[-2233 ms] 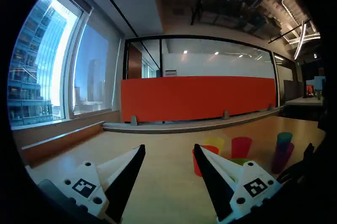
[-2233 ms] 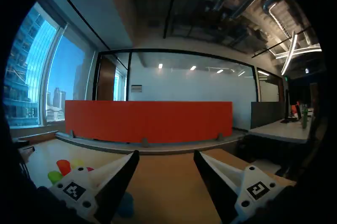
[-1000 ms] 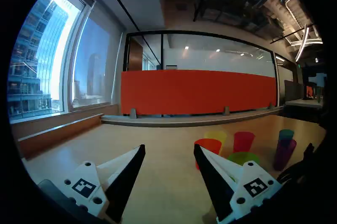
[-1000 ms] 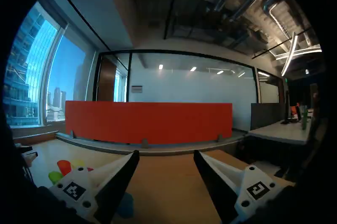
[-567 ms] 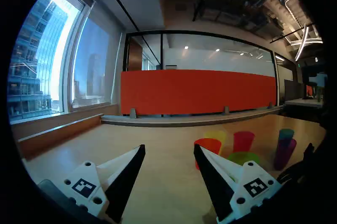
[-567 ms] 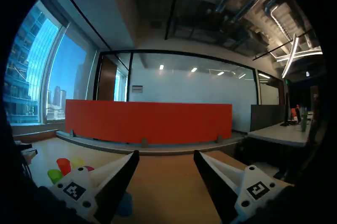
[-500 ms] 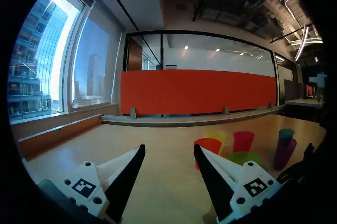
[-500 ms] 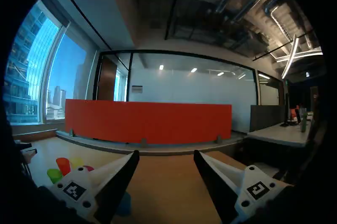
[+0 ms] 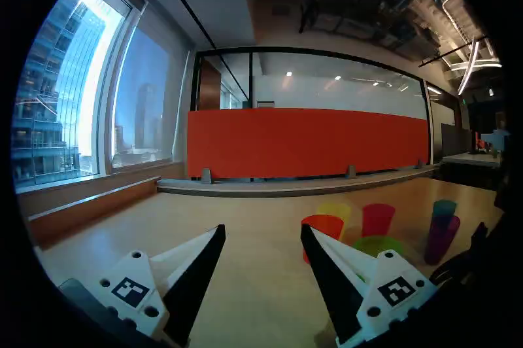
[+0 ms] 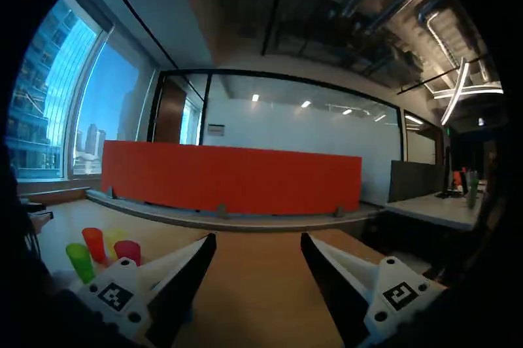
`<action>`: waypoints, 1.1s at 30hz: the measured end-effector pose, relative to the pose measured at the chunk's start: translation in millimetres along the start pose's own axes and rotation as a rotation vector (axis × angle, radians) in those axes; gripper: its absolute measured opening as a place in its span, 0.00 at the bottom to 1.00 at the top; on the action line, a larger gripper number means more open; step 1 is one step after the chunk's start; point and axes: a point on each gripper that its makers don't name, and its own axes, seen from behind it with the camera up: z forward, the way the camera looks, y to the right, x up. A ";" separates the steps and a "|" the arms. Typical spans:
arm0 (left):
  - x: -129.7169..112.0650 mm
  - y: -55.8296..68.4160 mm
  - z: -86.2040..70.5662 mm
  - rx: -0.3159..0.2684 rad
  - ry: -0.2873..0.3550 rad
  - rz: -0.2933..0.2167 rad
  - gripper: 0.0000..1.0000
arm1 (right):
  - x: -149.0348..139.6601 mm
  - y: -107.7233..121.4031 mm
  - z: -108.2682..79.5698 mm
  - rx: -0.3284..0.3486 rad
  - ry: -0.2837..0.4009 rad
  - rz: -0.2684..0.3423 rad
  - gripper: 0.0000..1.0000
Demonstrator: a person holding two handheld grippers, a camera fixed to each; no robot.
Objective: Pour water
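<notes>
Left claw: released, fingers spread, nothing between them, held over the wooden counter.

Right claw: released, likewise empty.

Cups counted in the left gripper view: six, all upright on the counter, grouped right of centre.
- One orange cup, partly hidden behind the claw's right-hand finger.
- One yellow cup, just behind it.
- One pink cup.
- One green cup, nearest.
- One purple cup, with one teal cup at its top; stacked or behind, cannot tell.

The right gripper view shows four cups, low at its left.

An orange partition runs along the counter's far edge, and a window bounds the left side. Bare counter lies ahead of both claws up to the partition.
</notes>
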 end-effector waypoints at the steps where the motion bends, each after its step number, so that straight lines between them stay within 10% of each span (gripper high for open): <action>1: 0.1 0.0 0.0 0.000 0.000 0.000 0.85 | -1.9 -1.7 1.3 0.007 0.005 0.002 1.00; 33: 0.4 0.8 0.5 0.000 0.000 0.000 0.85 | -74.6 -16.6 35.4 0.066 -0.013 0.036 1.00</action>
